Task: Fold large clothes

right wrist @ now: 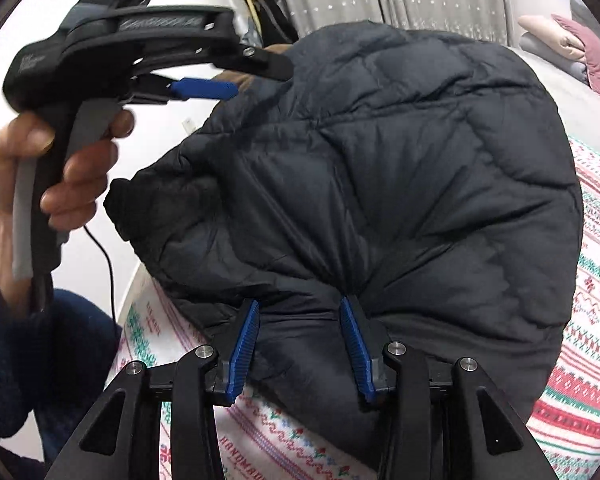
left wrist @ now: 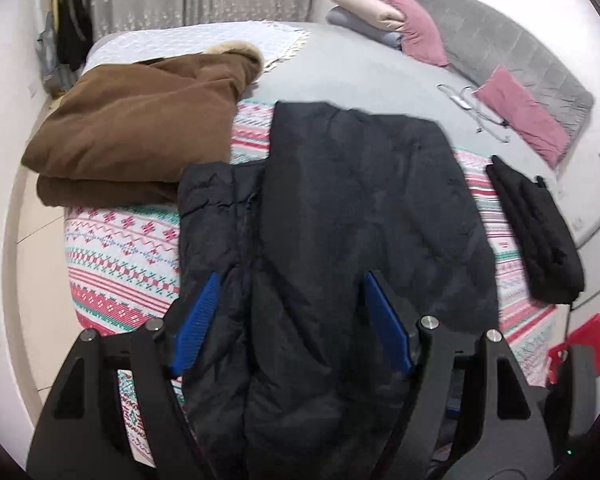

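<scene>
A: Where is the black puffer jacket (left wrist: 352,216) at this moment?

B: It lies on the patterned blanket (left wrist: 116,248) that covers the near end of the bed (left wrist: 360,68). In the left wrist view it is long and narrow, and one sleeve (left wrist: 212,216) lies along its left side.

A: And the left gripper (left wrist: 290,280)?

B: Its blue fingers (left wrist: 198,320) are spread wide over the jacket, and nothing is between them that they pinch. I cannot tell if they touch the fabric.

A: What does the right wrist view add?

B: It shows the right gripper (right wrist: 299,303) with a bunch of the black puffer jacket (right wrist: 380,168) between its blue pads (right wrist: 244,344). The fabric gathers in folds toward the right pad, so it pinches the jacket there. The same view also shows the left gripper (right wrist: 236,80) from the side, held in the person's left hand (right wrist: 60,176) above the jacket's left edge, with a thin cable (right wrist: 108,264) hanging under it. From this side I cannot tell how far its fingers stand apart.

A: And what does only the left view show?

B: A folded brown coat (left wrist: 136,132) with a fur trim on the left part of the bed, a folded black garment (left wrist: 540,232) at the right edge, two pink pillows (left wrist: 520,120) against the grey headboard (left wrist: 500,52), and clothes hangers (left wrist: 472,108) on the grey sheet.
</scene>
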A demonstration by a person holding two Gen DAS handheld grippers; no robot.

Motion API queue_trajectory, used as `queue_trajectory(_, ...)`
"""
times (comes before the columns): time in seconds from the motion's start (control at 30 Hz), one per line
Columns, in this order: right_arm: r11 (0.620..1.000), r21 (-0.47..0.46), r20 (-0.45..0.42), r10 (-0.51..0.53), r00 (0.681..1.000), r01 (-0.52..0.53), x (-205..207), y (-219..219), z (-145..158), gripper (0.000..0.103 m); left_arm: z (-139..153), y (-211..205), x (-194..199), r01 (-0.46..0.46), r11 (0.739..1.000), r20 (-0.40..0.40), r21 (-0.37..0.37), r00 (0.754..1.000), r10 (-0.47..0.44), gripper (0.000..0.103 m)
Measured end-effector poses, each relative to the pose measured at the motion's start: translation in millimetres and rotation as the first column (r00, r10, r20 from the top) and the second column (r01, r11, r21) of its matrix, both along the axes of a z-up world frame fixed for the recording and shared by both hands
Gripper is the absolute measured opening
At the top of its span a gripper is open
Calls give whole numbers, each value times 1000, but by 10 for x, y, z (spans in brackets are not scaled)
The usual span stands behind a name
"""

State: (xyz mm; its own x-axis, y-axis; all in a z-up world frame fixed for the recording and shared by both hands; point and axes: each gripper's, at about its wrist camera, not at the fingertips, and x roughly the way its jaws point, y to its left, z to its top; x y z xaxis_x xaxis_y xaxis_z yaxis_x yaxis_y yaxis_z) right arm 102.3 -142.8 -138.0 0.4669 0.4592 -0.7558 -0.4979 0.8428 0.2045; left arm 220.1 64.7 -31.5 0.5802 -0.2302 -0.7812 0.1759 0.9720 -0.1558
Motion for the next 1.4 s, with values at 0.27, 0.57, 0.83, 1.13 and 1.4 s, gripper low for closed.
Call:
queue_trajectory(0.27, 1000, -6, -6, 8, 1000, -8, 33, 8, -32, 43, -326, 190, -11, -82, 997, -26, 8, 996, 82, 75)
queue_trajectory(0.57, 988, 137, 44, -72, 996, 65, 250, -463, 585, 43, -677, 512, -3, -137, 978, -132, -157, 984, 117, 76)
queue_trajectory(0.83, 943, 187, -91, -263, 960, 276, 1531, -736, 628, 43, -708, 428, -88, -111, 987, -112, -118, 989, 98, 76)
queue_trajectory(1.13, 968, -6, -178, -248, 952, 251, 2113, -476, 95, 41, -721, 371, -20, -88, 991, -123, -96, 990, 75, 76)
queue_trajectory(1.4, 965, 54, -43, -255, 966, 257, 2326, -305, 495, 41, -647, 267, -57, -68, 997, -85, -27, 994, 65, 76)
